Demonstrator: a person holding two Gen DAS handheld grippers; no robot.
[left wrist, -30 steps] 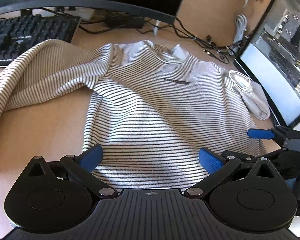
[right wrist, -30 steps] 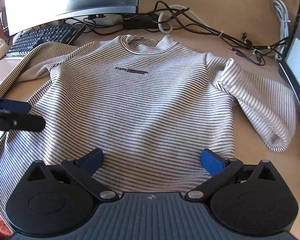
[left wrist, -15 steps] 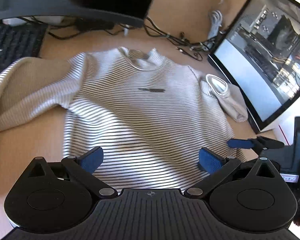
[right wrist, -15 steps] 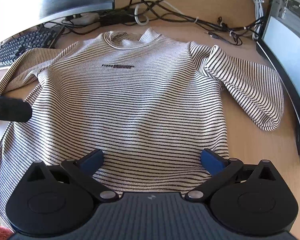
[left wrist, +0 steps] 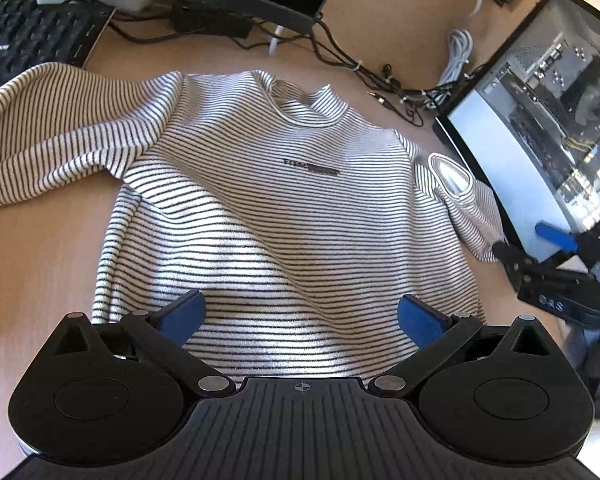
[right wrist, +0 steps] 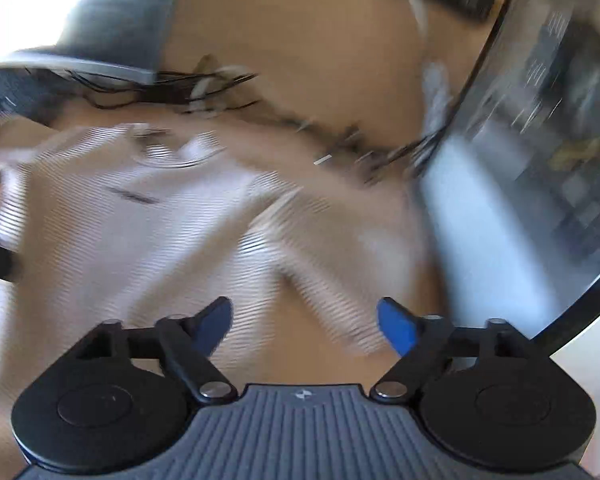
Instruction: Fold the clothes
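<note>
Left wrist view alone shows the striped shirt (left wrist: 284,216) sharply; both fingers empty, right closing.

Left gripper (left wrist: 299,318) angled down, jaws wide apart, nothing between pads. Right gripper (right wrist: 303,322) angled down, jaws closing, pads clear of anything.

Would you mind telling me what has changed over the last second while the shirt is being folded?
The right gripper has swung towards the shirt's sleeve beside the monitor; its view is now blurred with motion, and its jaws are closing with nothing gripped yet. The left gripper remains open over the hem. The striped shirt lies flat on the desk as before, nothing picked up.
</note>
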